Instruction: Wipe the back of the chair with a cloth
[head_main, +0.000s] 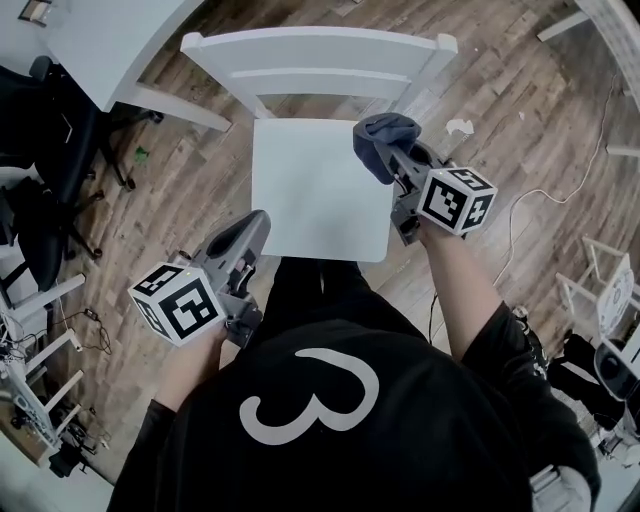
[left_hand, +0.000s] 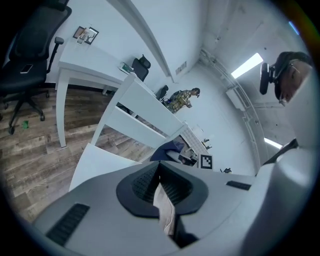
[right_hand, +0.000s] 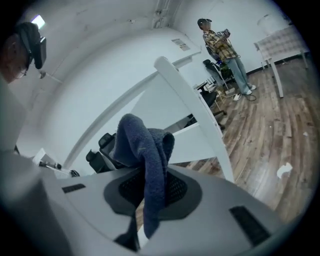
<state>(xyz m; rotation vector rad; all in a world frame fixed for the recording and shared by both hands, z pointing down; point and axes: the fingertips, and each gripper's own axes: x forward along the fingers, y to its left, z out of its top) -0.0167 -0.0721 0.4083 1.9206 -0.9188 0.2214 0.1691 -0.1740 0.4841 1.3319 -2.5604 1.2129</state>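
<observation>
The white chair stands in front of me, its seat (head_main: 315, 185) in the middle of the head view and its slatted back (head_main: 320, 50) at the far side. My right gripper (head_main: 396, 160) hovers over the seat's right rear corner, shut on a dark blue cloth (head_main: 385, 135). That cloth (right_hand: 145, 145) bunches above the right gripper (right_hand: 150, 187) and hangs down between its pads, with the chair back (right_hand: 185, 95) just beyond. My left gripper (head_main: 255, 224) is at the seat's front left corner, shut and holding nothing. Ahead of the left gripper (left_hand: 160, 175) I see the back slats (left_hand: 145, 105).
A white table (head_main: 100, 40) and a black office chair (head_main: 50, 130) stand at the left. On the wooden floor at the right lie a white cable (head_main: 540, 200) and a paper scrap (head_main: 460, 127). A white rack (head_main: 600, 290) is at the far right. A person (right_hand: 225, 50) stands far off.
</observation>
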